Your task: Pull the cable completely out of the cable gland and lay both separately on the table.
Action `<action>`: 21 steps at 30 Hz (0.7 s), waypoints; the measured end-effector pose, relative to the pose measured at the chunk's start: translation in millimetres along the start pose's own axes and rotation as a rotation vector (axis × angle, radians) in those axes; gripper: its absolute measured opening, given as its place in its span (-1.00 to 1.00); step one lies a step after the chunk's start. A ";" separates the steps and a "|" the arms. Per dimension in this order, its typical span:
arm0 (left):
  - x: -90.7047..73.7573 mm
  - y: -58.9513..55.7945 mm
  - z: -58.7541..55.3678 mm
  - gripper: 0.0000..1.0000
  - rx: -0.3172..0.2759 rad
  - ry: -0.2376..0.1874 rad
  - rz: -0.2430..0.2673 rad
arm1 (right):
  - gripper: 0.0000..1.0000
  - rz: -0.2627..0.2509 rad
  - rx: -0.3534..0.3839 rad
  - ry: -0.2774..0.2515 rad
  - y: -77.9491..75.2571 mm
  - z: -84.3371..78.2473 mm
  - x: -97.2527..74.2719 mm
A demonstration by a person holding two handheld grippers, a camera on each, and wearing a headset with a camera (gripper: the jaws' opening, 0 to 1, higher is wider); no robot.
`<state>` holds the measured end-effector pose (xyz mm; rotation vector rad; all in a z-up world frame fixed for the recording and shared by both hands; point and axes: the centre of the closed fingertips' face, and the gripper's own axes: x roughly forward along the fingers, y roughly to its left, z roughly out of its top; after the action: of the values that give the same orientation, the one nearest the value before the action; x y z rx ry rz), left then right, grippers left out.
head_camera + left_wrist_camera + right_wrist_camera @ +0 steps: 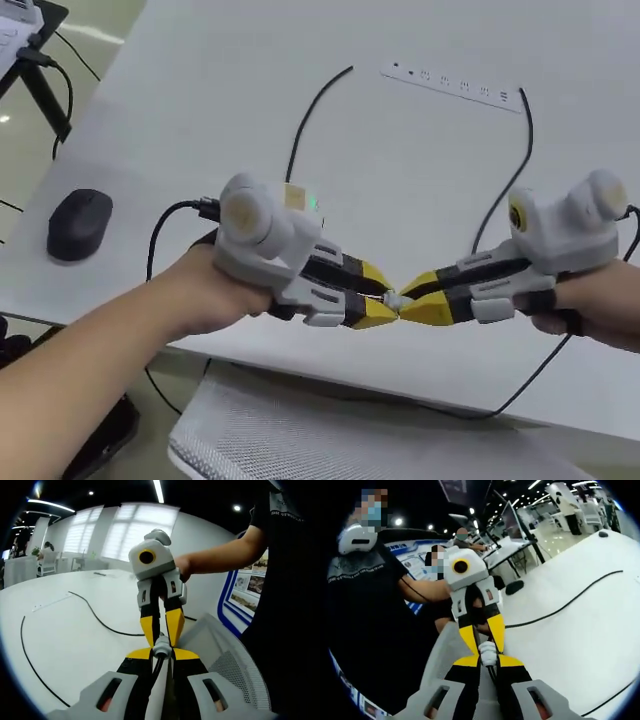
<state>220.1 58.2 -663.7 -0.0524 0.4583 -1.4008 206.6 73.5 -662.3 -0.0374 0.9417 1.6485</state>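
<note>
head view, progress: cable gland [397, 299] is up in the air, nothing laid on the table [400, 180] yet; I'd judge the pull itself plus both put-downs are left
head view, tongs: left gripper [385, 303] and right gripper [410, 300] meet tip to tip over the near table edge; gland sits in the joint, 3 o'clock off the left tips, 9 o'clock off the right tips
left gripper view, cable: dark cable [158, 667] runs back from the gland toward 6 o'clock between the view's own jaws, which read as closed on it; cable still seated in the gland
left gripper view, gland: white gland [161, 645] at 12 o'clock, touching the own tips; right gripper comes in from 12 o'clock, jaws clamped on its far end
right gripper view, gland: gland [488, 652] right at the own tips, jaws closed around it; left gripper enters from 12 o'clock with a dark line between its jaws; exact split of the grip is hard to tell
</note>
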 end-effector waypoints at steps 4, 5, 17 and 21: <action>-0.1 1.0 -2.5 -0.72 -0.025 0.008 -0.007 | -0.87 -0.088 -0.137 0.055 -0.7 -0.1 1.1; 0.0 1.1 -2.4 -0.72 -0.033 0.009 -0.008 | -0.87 -0.122 -0.178 0.071 -0.9 -0.2 0.7; -0.2 0.7 -2.1 -0.72 -0.043 0.016 -0.025 | -0.87 -0.292 -0.403 0.164 -4.8 -1.4 -2.5; -1.6 3.3 0.1 -0.72 -0.075 0.009 -0.022 | -0.87 -0.314 -0.447 0.191 -7.7 0.1 -3.6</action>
<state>223.1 60.3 -664.1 -0.1125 0.5196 -1.4056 214.3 70.6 -664.8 -0.6257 0.6497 1.5455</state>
